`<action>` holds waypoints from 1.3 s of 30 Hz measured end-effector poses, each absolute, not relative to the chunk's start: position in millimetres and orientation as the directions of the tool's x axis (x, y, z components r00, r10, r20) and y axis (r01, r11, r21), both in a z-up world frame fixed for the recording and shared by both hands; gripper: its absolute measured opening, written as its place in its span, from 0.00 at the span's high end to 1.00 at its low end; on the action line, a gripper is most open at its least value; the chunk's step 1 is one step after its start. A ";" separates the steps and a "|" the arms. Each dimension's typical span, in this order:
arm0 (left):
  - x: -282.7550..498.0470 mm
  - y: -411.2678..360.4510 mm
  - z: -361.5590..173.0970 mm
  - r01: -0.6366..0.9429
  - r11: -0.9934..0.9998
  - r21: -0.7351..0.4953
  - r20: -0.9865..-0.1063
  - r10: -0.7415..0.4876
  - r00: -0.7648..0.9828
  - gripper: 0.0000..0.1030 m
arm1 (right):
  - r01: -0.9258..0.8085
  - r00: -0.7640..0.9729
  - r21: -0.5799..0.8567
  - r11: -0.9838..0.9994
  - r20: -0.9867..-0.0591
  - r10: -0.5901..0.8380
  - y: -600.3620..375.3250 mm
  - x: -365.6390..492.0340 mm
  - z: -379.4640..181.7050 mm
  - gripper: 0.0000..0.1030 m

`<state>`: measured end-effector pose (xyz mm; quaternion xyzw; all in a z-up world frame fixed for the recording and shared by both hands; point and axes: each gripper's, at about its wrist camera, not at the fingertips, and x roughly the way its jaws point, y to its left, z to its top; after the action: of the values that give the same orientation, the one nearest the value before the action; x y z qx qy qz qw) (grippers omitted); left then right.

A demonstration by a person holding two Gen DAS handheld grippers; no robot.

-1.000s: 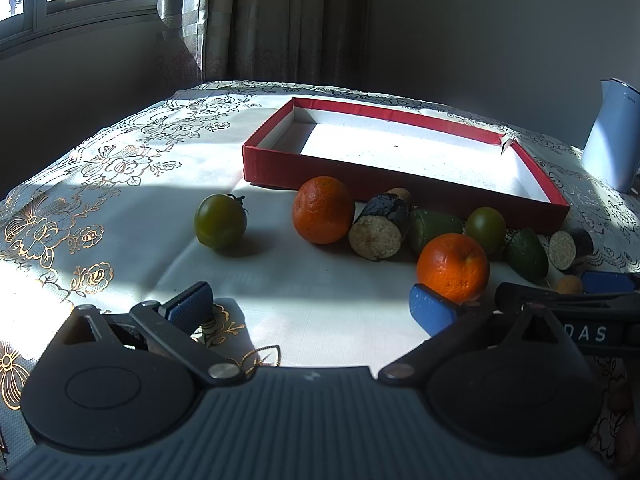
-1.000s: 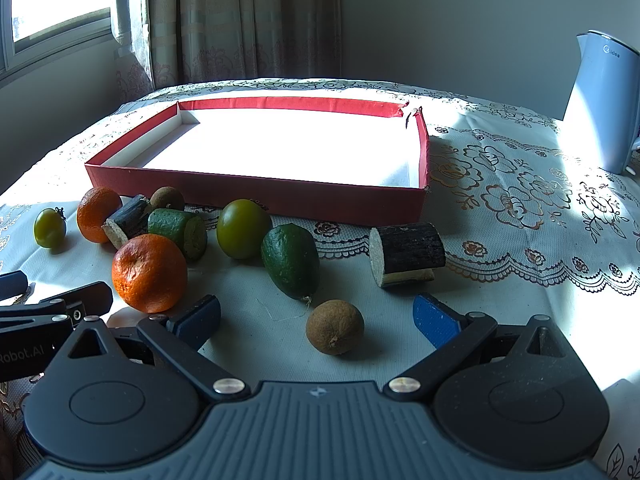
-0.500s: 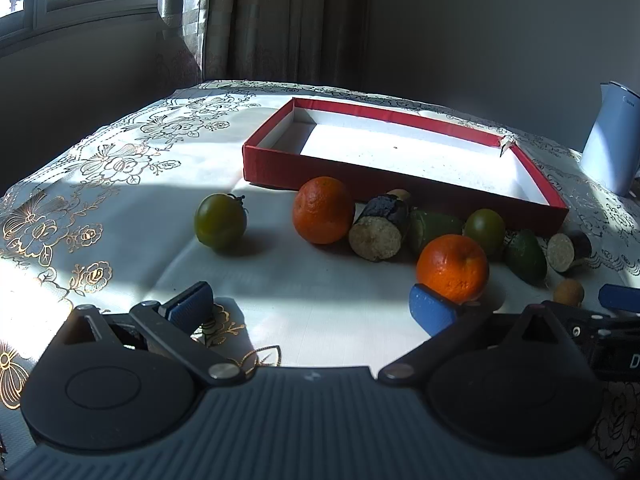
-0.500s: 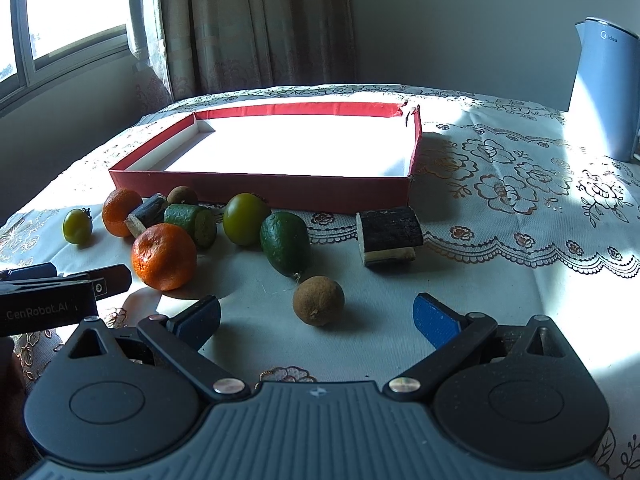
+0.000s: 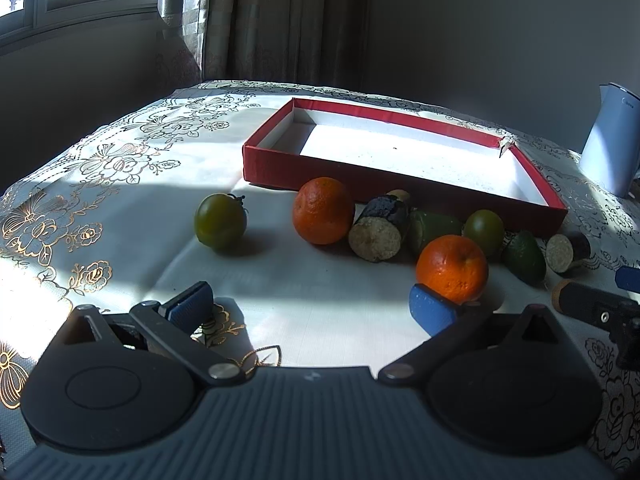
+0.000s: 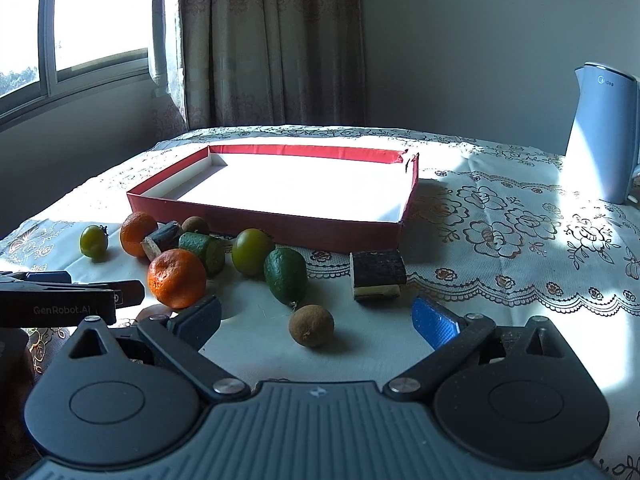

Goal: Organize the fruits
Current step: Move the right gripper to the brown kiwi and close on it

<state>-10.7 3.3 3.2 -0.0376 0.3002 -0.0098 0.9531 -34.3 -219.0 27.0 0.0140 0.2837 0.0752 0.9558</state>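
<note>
We have a table under a floral lace tablecloth (image 6: 500, 240), and on it the largest thing that matters to us: a shallow red tray (image 6: 280, 229) with a white floor, bare of fruit. It sits toward the far side, its long wall facing us, which we judge leaves it an easy drop over the rim. Off to the right stands a pale kettle (image 6: 600, 132), well apart from the work.

The fruit lies in a loose row just in front of the tray's near wall, none of it inside yet. From the left: a green tomato (image 5: 220, 222) on its own, an orange (image 5: 323, 211) beside a dark cut log piece (image 5: 379, 227), a green cylinder piece (image 6: 203, 251), a round green fruit (image 6: 253, 251), an avocado (image 6: 285, 276), and a second dark cut piece (image 6: 378, 276) near the tray's right corner. A nearer orange (image 5: 452, 269) sits just ahead of our left tool, and a small brown fruit (image 6: 311, 325) lies nearest the right one. Another small brown fruit (image 6: 195, 225) is tucked against the tray wall, though in shadow we cannot be sure what it is.

Our left gripper (image 5: 310, 306) is spread wide and holds nothing; its right pad is close to the near orange, whether touching we cannot tell. Our right gripper (image 6: 316, 316) is likewise spread and empty, the small brown fruit lying between its pads, probably our first pick.
</note>
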 end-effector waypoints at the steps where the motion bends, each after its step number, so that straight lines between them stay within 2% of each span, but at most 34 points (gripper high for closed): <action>1: -10.7 3.3 3.2 -0.004 0.997 -0.078 -0.571 -0.041 0.820 0.00 | -0.129 0.825 0.070 0.989 -0.545 0.146 -219.6 -33.5 26.7 0.01; 10: -10.7 3.2 3.2 -0.004 0.997 -0.078 -0.571 -0.041 0.820 0.00 | -0.080 0.812 0.048 0.996 -0.576 0.093 -218.1 -30.3 26.8 0.01; 22: -10.7 3.2 3.2 -0.004 0.997 -0.078 -0.571 -0.042 0.820 0.00 | -0.081 0.837 0.047 0.996 -0.539 0.094 -222.6 -39.0 31.0 0.01; 23: -10.7 3.1 3.1 -0.004 0.997 -0.078 -0.571 -0.041 0.820 0.00 | -0.089 0.839 0.045 0.995 -0.535 0.099 -222.8 -39.9 30.8 0.08; 24: -10.7 3.1 3.1 -0.004 0.997 -0.078 -0.571 -0.041 0.820 0.00 | -0.094 0.837 0.043 0.995 -0.537 0.102 -222.7 -39.8 30.4 0.23; 25: -10.7 3.1 3.1 -0.004 0.997 -0.078 -0.571 -0.042 0.820 0.00 | -0.102 0.832 0.045 0.994 -0.543 0.110 -223.2 -38.7 29.5 0.33; 26: -10.7 3.1 3.1 -0.004 0.997 -0.078 -0.571 -0.042 0.820 0.00 | -0.106 0.824 0.051 0.993 -0.554 0.117 -224.1 -36.7 27.8 0.48; 27: -10.7 3.1 3.2 -0.004 0.997 -0.079 -0.571 -0.042 0.820 0.00 | -0.111 0.816 0.056 0.992 -0.564 0.124 -224.5 -34.8 26.0 0.50; 36: -10.3 5.1 3.2 -0.001 0.996 -0.088 -0.569 -0.050 0.821 0.00 | -0.160 0.801 0.058 0.985 -0.576 0.164 -218.2 -31.6 21.4 0.51; 39: -10.4 5.9 3.2 0.000 0.996 -0.090 -0.569 -0.052 0.821 0.00 | -0.172 0.789 0.057 0.983 -0.590 0.172 -217.0 -27.2 18.0 0.62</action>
<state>-10.4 5.9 3.2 -0.0431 0.2990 -0.0136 0.9532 -27.2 -217.0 18.0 0.0003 0.3119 0.0908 0.9458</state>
